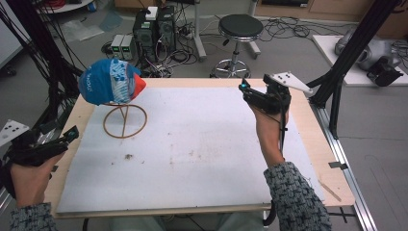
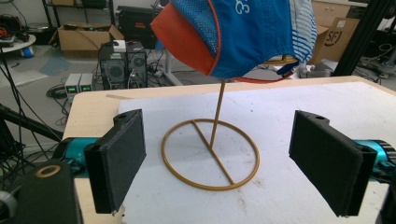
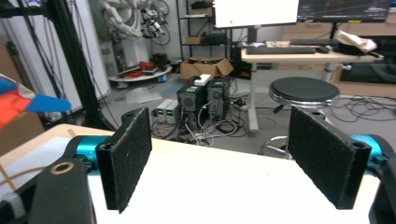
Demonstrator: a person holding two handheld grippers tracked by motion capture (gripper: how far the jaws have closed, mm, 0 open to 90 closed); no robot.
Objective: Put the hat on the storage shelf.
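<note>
The left gripper (image 2: 219,163) is gaping wide and gripping nothing, facing the blue-and-orange fabric cap (image 2: 238,35) that is sitting on a thin gold wire stand (image 2: 210,156) just ahead. The right gripper (image 3: 224,158) is likewise standing wide open and empty, with the cap (image 3: 18,105) lying far off to its left.

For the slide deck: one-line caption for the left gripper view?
Open left hand-held gripper faces a blue-and-orange cap on its gold wire stand.

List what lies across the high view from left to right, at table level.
Left claw → wire stand bearing the blue cap → bare white table top → right claw.
</note>
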